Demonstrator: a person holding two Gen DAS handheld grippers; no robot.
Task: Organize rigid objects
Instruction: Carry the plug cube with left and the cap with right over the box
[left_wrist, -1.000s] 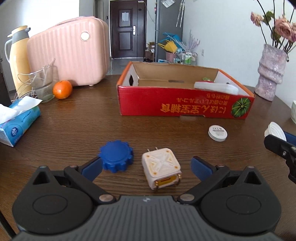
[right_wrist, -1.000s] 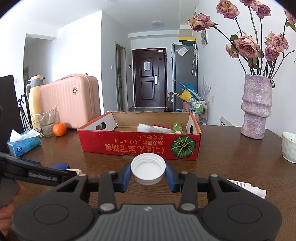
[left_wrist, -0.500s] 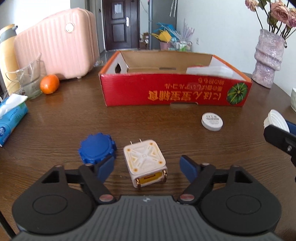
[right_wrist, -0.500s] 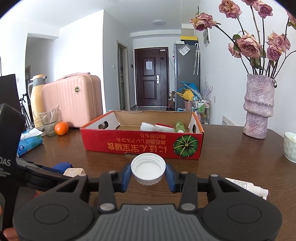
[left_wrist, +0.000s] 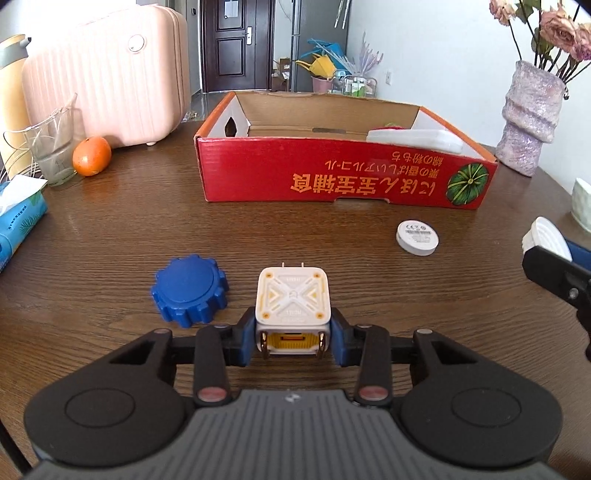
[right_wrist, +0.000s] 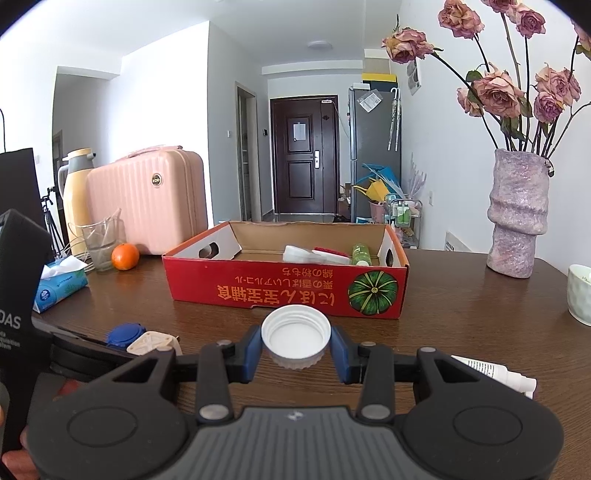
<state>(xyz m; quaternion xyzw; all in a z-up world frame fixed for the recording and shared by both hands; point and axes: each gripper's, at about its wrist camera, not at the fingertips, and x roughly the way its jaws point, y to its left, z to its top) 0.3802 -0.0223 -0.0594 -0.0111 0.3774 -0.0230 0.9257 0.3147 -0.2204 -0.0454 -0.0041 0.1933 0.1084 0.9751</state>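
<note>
left gripper (left_wrist: 291, 341): its jaws have just been closing and now clamp the white cube charger (left_wrist: 291, 300) from both sides, blue pads pressed on its flanks; the charger sits on the worktop (left_wrist: 110, 229), prongs pointing to the far side.
right gripper (right_wrist: 295, 349): narrow, holding a white bottle cap (right_wrist: 295, 336) between its blue pads, open side up, above the worktop and in front of the box.
blue gear-shaped lid (left_wrist: 189, 290): flat on the worktop, just left of the charger, apart from it.
round white disc (left_wrist: 417, 237): on the worktop to the far right of the charger, near the box's front wall.
red cardboard box (left_wrist: 343, 177): far centre, open top; white pieces and a green bottle (right_wrist: 360, 253) lie in its right end.
white tube (right_wrist: 495, 374): lies on the worktop, right of the right gripper.
far left: orange (left_wrist: 91, 156), glass cup (left_wrist: 55, 147), tissue pack (left_wrist: 20, 218), pink suitcase (left_wrist: 110, 74).
far right: purple vase (right_wrist: 517, 214) with dried roses.
</note>
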